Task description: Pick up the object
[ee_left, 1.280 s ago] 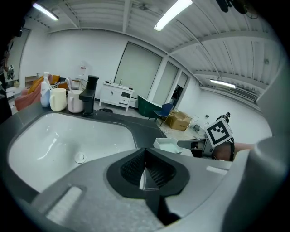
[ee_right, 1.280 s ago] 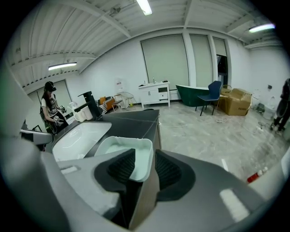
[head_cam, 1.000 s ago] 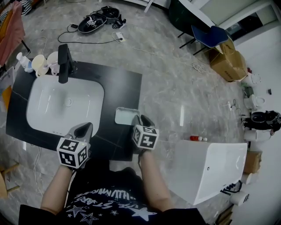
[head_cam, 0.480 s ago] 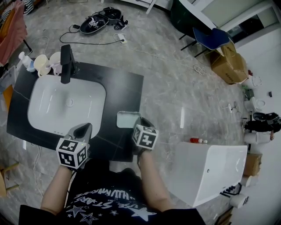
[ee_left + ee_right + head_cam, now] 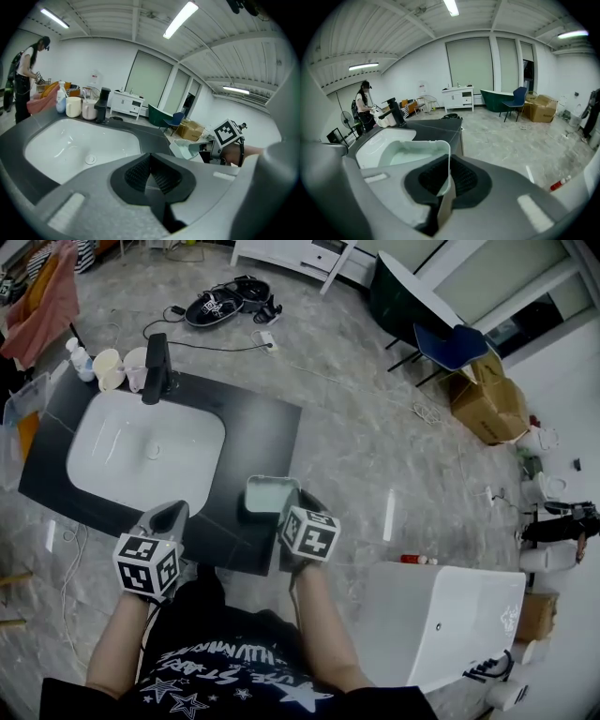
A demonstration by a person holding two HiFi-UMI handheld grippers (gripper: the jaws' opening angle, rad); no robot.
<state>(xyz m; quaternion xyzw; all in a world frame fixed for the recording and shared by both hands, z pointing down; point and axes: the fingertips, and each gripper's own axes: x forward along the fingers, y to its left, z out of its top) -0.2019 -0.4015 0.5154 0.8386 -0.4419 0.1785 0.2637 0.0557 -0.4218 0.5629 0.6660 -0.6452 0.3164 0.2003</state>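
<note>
Fingers [image 5: 466, 176] of the right gripper [image 5: 449, 174] are clenched on the thin wall of a pale green tub [image 5: 417, 152], at frame centre by the dark counter's [image 5: 267, 423] right edge. The left gripper's [image 5: 151, 177] fingers are pressed together, empty, at lower left.

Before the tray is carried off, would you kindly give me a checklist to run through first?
1. Right tool shut on the tray wall: ok.
2. Tray looks empty inside: ok.
3. Left tool shut, holding nothing, apart from the tray: ok.
4. Tray bottom clear of the black countertop: cannot tell.
5. Faucet and cups stand well away from the tray: ok.
</note>
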